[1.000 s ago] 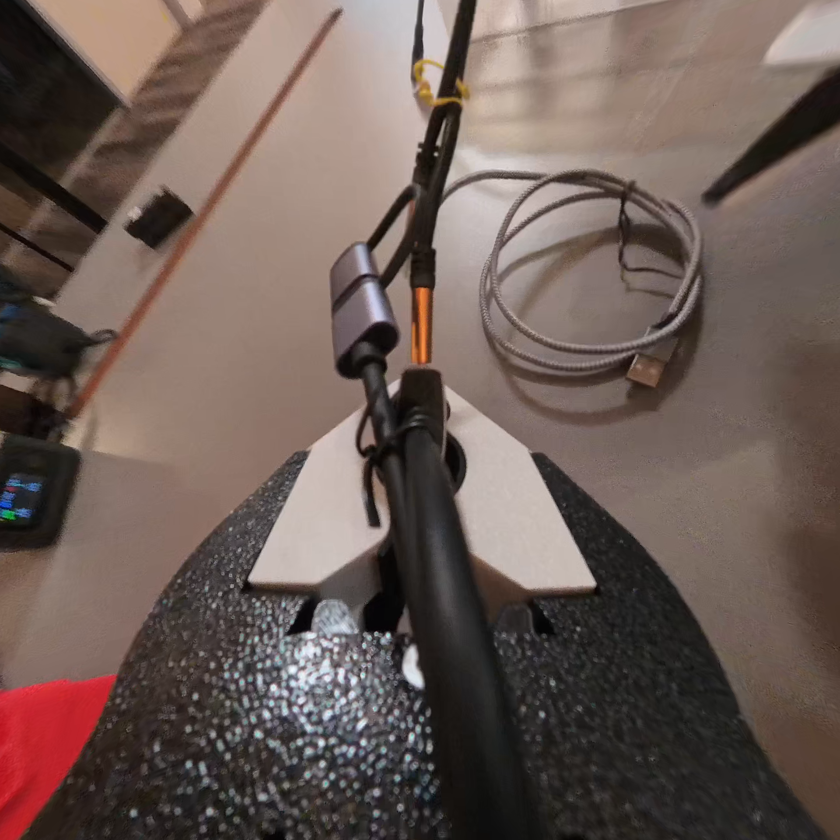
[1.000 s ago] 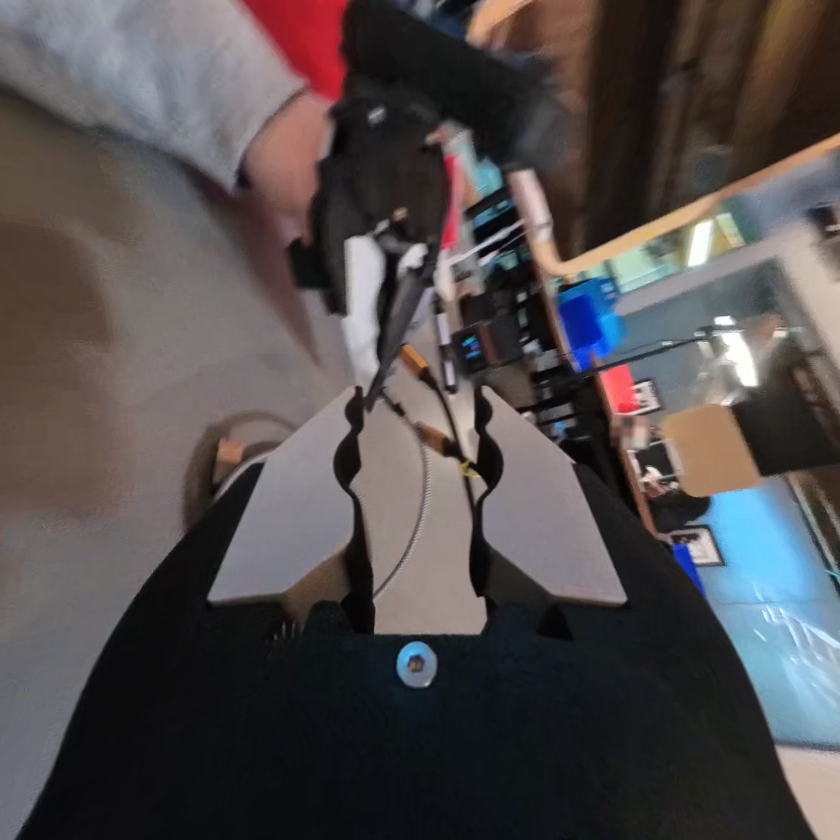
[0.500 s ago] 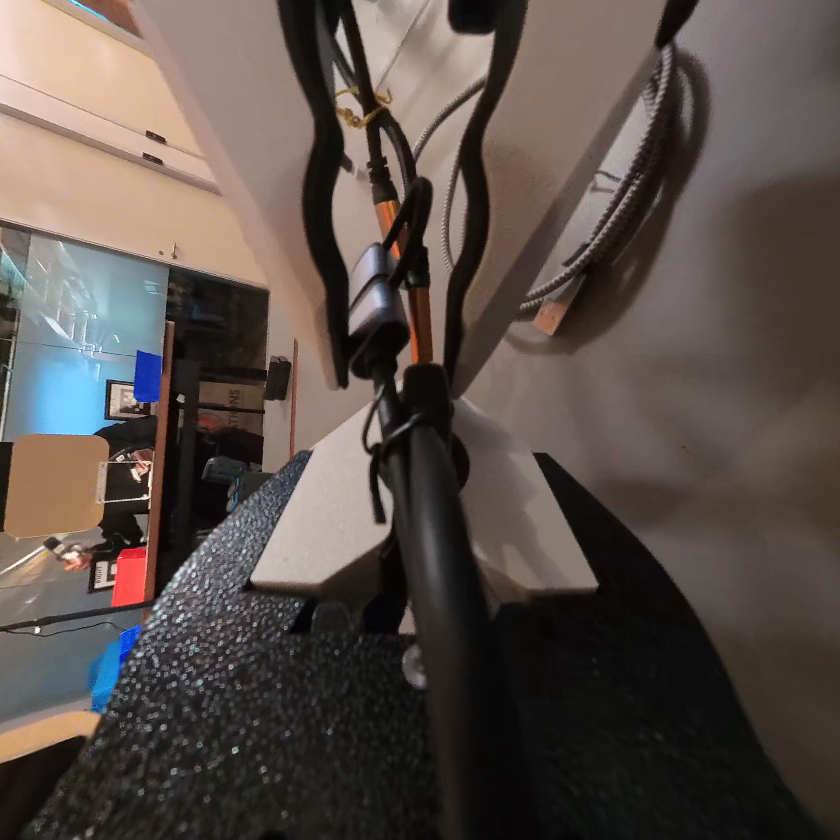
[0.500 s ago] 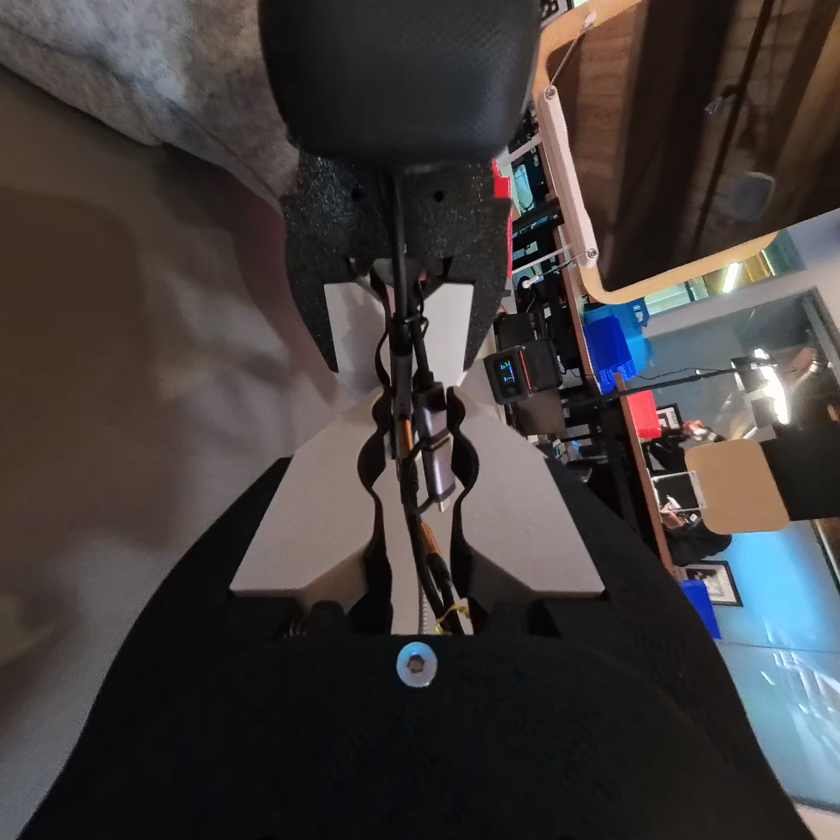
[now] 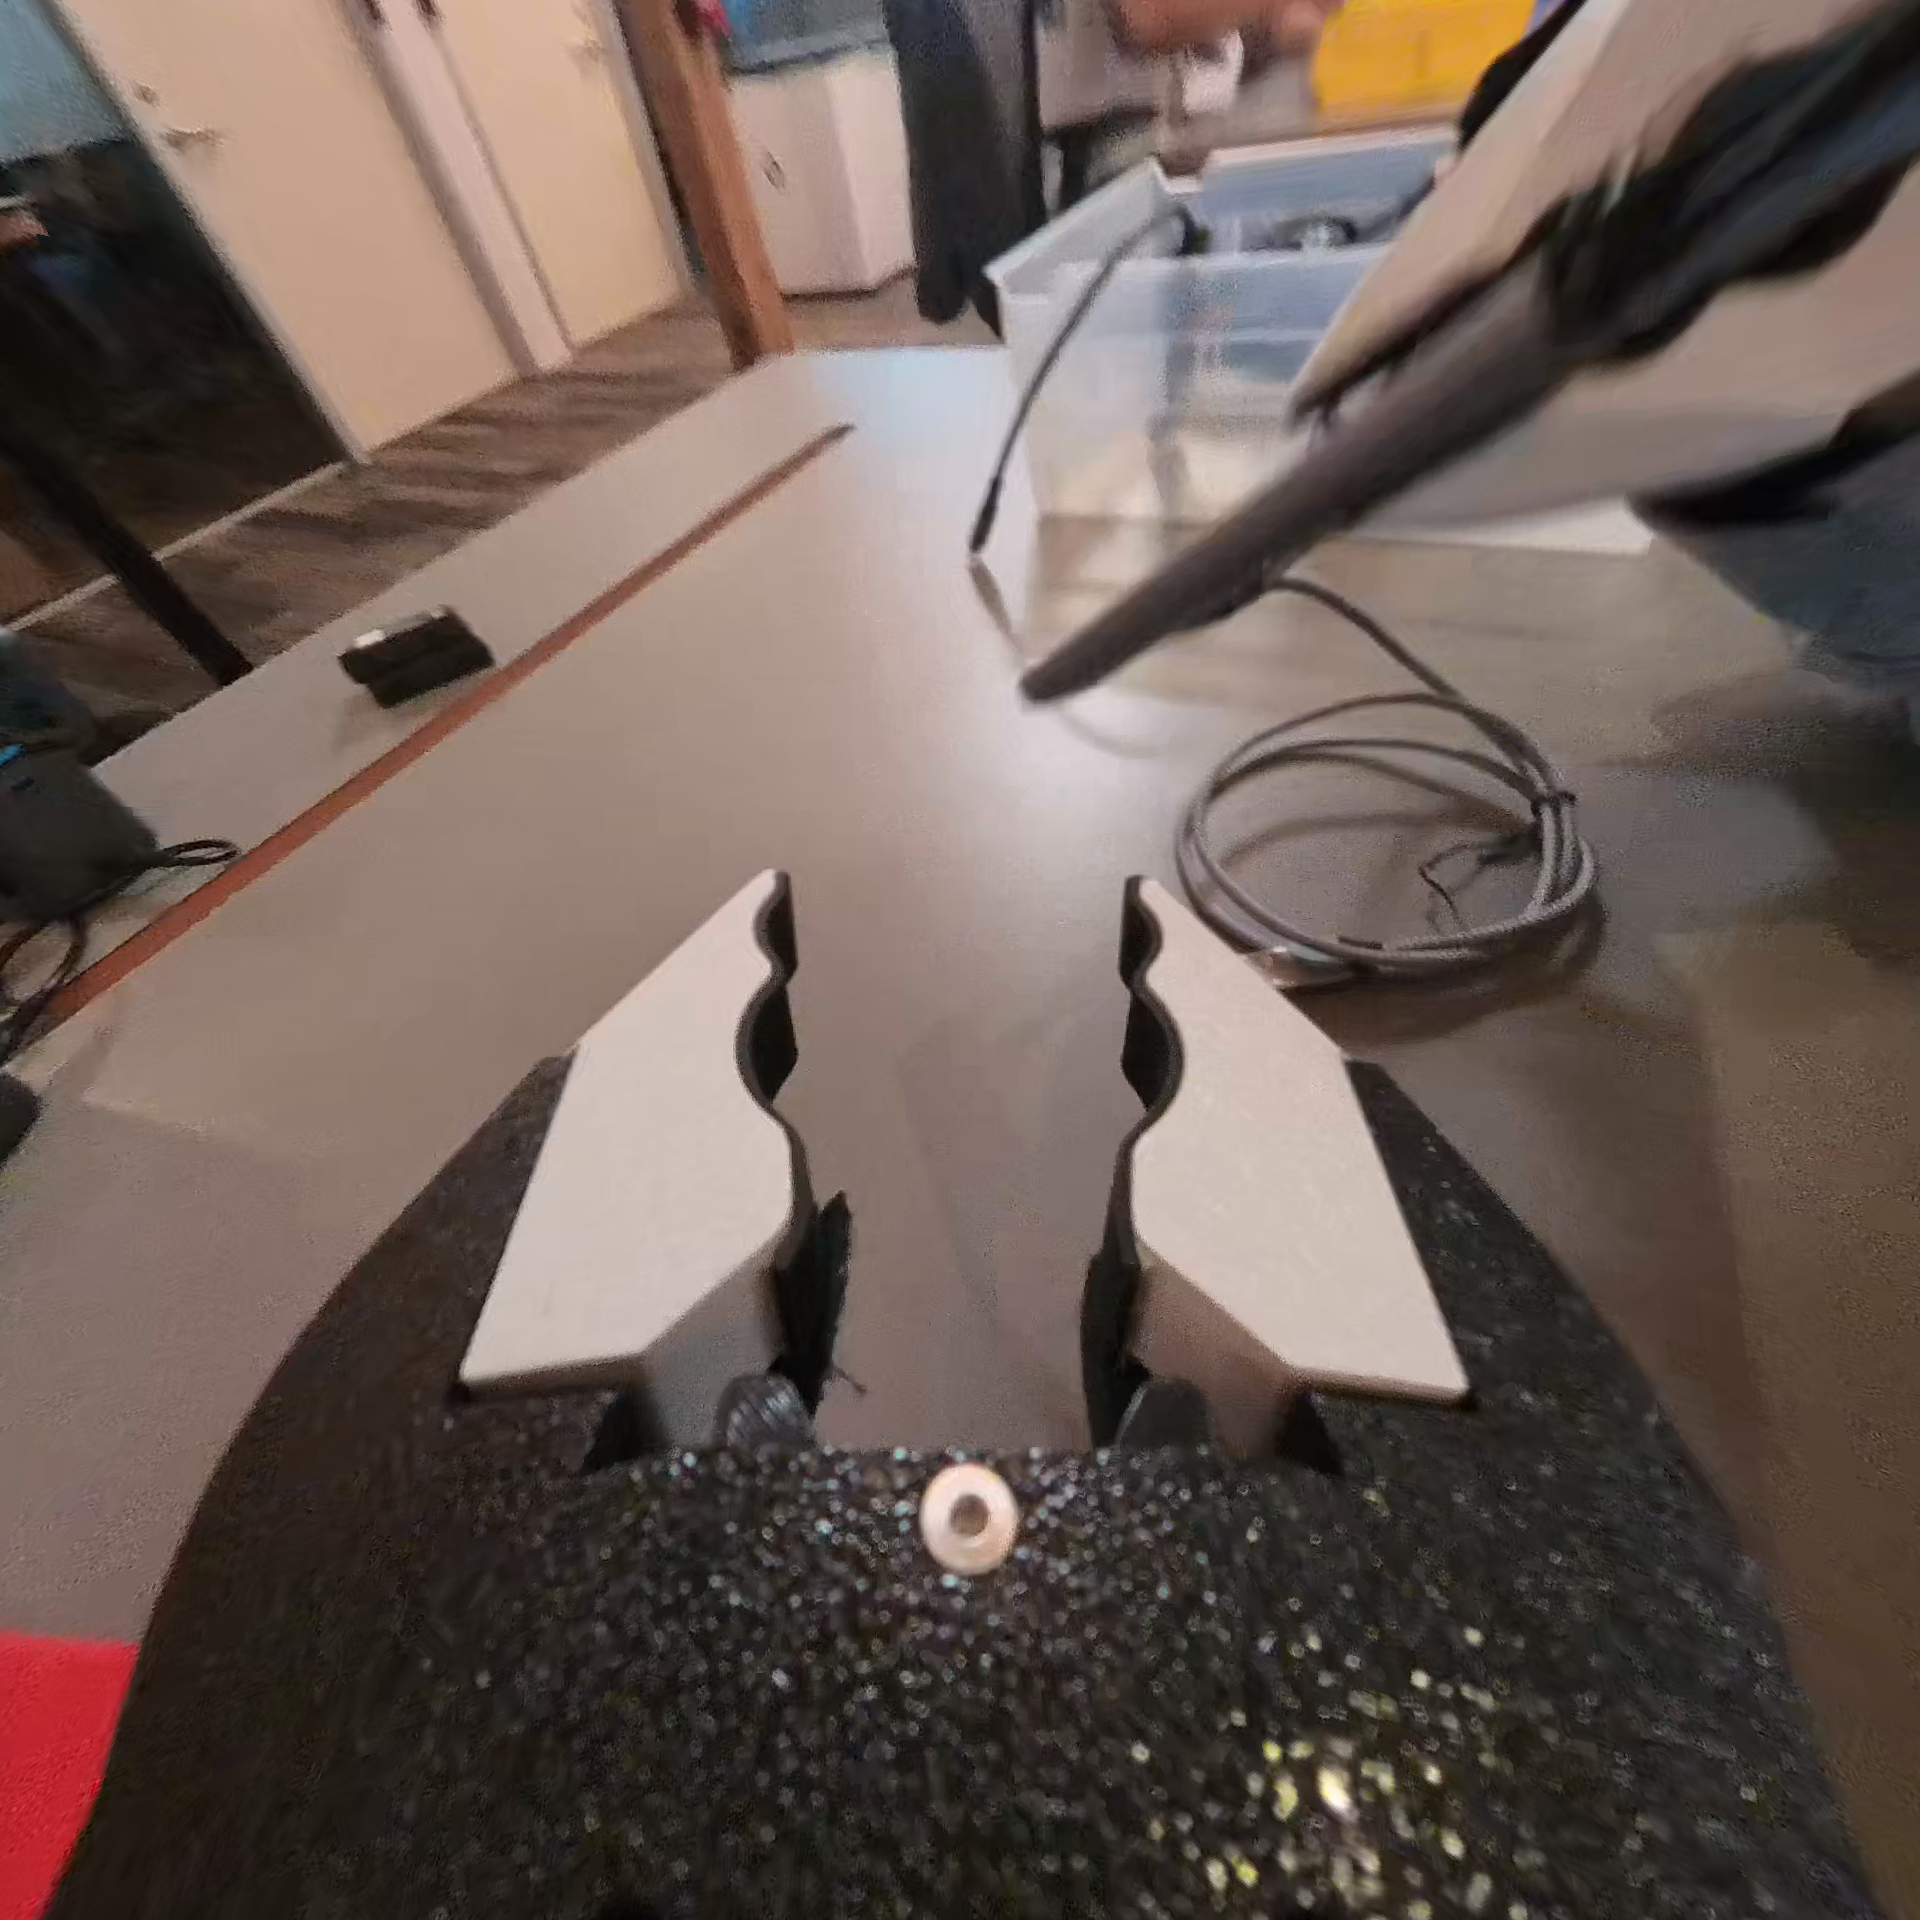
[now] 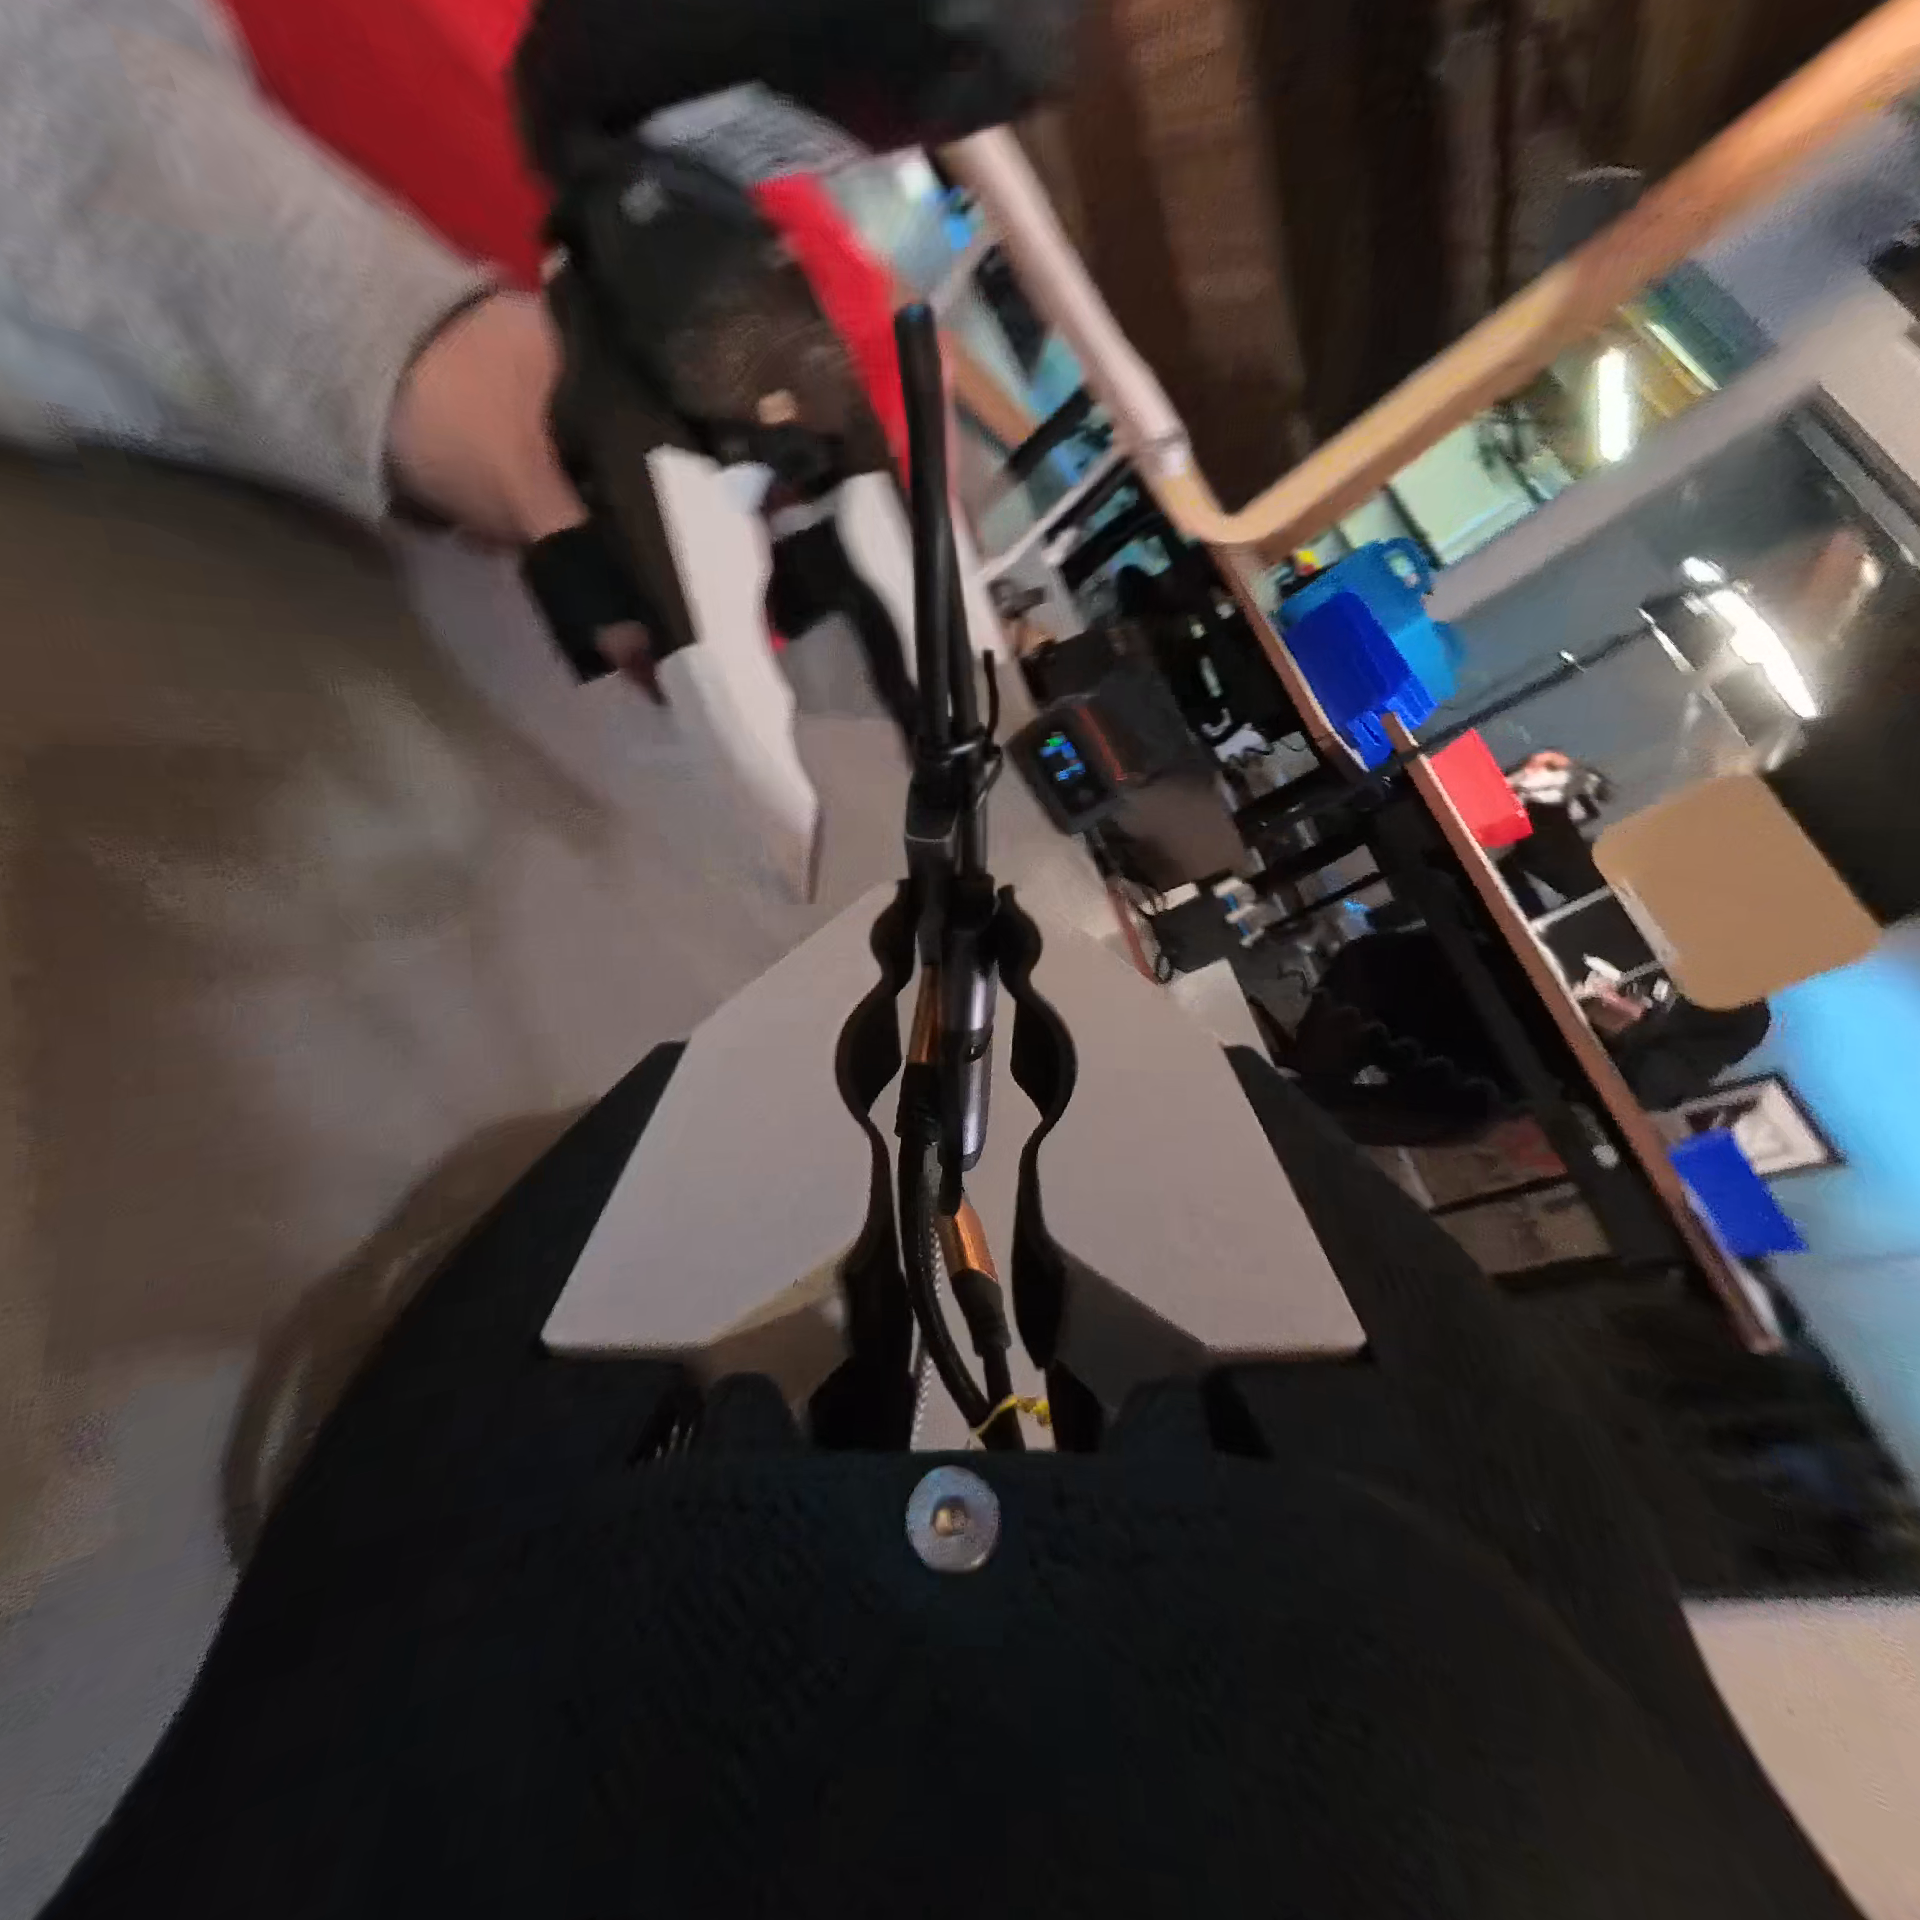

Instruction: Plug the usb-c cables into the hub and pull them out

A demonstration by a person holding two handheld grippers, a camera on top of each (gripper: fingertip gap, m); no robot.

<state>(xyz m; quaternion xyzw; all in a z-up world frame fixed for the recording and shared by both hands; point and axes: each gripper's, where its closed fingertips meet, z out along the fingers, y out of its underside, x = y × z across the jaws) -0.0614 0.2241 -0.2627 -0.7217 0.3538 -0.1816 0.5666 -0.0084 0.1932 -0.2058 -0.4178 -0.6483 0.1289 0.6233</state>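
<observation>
Item, right gripper (image 6: 951,914): we find its jaws closed narrow on the grey hub (image 6: 975,1049), with an orange-collared usb-c plug (image 6: 923,1023) pinched alongside; a second orange plug (image 6: 971,1252) and black leads run back between the fingers toward the palm; a stiff black cable (image 6: 928,540) runs straight on past the fingertips, so we read the bundle's long axis as lying along the gripper's own.

Item, left gripper (image 5: 956,914): jaws wide apart, holding nothing; below and ahead of it lies the grey table (image 5: 644,810).

Item, coiled braided cable (image 5: 1382,842): flat on the table, ahead and to the right of the left gripper, apart from it.

Item, relation: the hub bundle hangs up and to the right of the left gripper, its black tail (image 5: 1174,603) slanting down-left toward the table; we judge the empty left gripper the one free for any next grasp.
</observation>
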